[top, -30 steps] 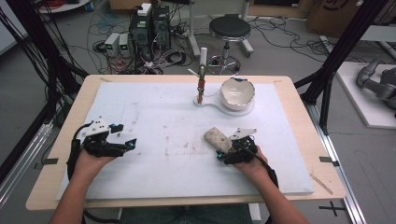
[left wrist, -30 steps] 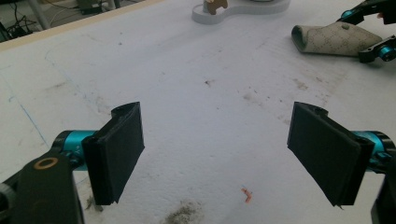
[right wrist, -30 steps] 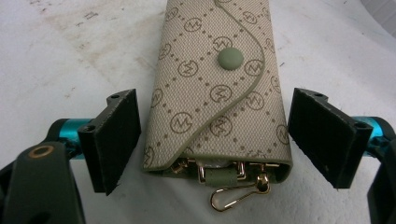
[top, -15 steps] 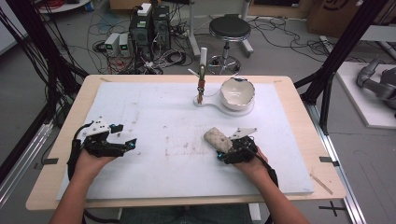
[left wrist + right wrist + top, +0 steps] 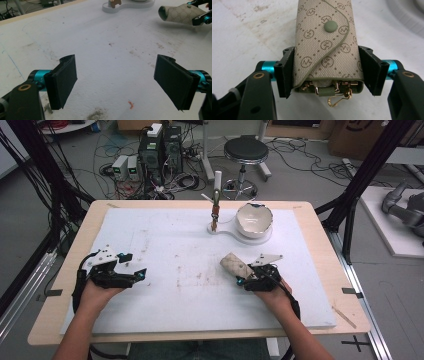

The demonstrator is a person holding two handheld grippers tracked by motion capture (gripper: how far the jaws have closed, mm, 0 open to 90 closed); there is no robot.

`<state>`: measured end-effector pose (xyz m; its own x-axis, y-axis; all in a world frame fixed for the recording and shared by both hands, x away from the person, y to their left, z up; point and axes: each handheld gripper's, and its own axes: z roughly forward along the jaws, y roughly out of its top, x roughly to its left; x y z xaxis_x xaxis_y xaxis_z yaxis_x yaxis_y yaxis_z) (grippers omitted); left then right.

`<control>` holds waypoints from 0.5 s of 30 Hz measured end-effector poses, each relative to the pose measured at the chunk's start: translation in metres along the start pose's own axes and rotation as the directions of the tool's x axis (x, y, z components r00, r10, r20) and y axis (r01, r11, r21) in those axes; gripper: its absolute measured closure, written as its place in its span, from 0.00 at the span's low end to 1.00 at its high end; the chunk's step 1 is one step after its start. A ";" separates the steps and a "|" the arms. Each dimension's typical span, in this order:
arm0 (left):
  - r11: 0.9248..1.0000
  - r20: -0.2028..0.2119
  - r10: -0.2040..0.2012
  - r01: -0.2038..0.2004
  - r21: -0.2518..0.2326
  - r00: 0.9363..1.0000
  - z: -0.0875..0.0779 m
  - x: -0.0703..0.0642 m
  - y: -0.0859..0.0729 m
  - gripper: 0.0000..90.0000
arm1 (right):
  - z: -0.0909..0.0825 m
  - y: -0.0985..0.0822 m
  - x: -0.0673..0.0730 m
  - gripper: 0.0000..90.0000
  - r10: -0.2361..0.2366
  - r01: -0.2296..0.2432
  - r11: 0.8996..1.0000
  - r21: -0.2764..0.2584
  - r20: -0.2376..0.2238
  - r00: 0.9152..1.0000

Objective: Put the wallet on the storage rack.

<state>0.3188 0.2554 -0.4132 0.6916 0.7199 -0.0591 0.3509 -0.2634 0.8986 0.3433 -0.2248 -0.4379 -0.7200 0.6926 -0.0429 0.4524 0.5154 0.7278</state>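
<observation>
Since the earlier high view, the one visible change was at the right gripper [image 5: 325, 75]: its jaws had just been closing, and the beige monogrammed fabric key pouch with a rounded flap and a green snap button [image 5: 325, 47] now sat between them. The two black pads pressed flat against the pouch's long sides near its open end, where gold-coloured key hooks and a small green strap [image 5: 325, 90] poked out. So the right claw was clamped on the pouch, closed only as far as the pouch's width allowed.

From the high view, the pouch [image 5: 236, 265] lay on the white foam-covered table top [image 5: 165, 235], just in front of the right gripper [image 5: 246, 279] and pointing away from it toward the middle of the board. Whether it was already lifted clear of the surface I could not tell; the left gripper view hinted at a shadow beneath it [image 5: 178, 15], but that was a poor angle.

The left gripper [image 5: 115, 82] stood wide open with nothing between its jaws, resting at the left of the board [image 5: 131, 270], well apart from the pouch.

Farther back stood a white stand with an upright peg [image 5: 216, 212] and a white bowl [image 5: 254, 218] on it.

The step in hand looked like the grasp of the pouch, just completed. The next move would probably call for lifting it without letting the fabric slip, perhaps bringing the left claw in to work the snap flap or hooks.
</observation>
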 end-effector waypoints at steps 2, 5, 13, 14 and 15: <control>1.000 0.003 0.001 -0.001 0.002 1.000 0.000 0.000 0.000 0.21 | -0.004 0.001 -0.002 0.40 0.005 -0.005 1.000 -0.010 0.011 1.000; 1.000 0.005 0.000 0.000 0.005 1.000 0.000 0.001 -0.001 0.21 | -0.009 0.002 -0.008 0.40 0.012 -0.011 1.000 -0.022 0.021 1.000; 1.000 -0.003 -0.007 0.007 -0.003 1.000 -0.002 0.003 -0.001 0.21 | -0.025 0.015 -0.026 0.40 0.032 -0.030 0.999 -0.044 0.062 0.998; 1.000 -0.001 -0.008 0.008 -0.003 1.000 -0.002 0.003 -0.001 0.21 | -0.027 0.017 -0.029 0.40 0.031 -0.027 0.999 -0.047 0.070 0.997; 1.000 -0.001 -0.011 0.011 -0.005 1.000 -0.001 0.003 -0.001 0.21 | -0.029 0.020 -0.032 0.40 0.033 -0.030 0.998 -0.051 0.075 0.997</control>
<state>0.3196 0.2589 -0.4140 0.6873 0.7232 -0.0683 0.3553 -0.2527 0.9000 0.3597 -0.2510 -0.4023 -0.6632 0.7452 -0.0695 0.4459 0.4681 0.7629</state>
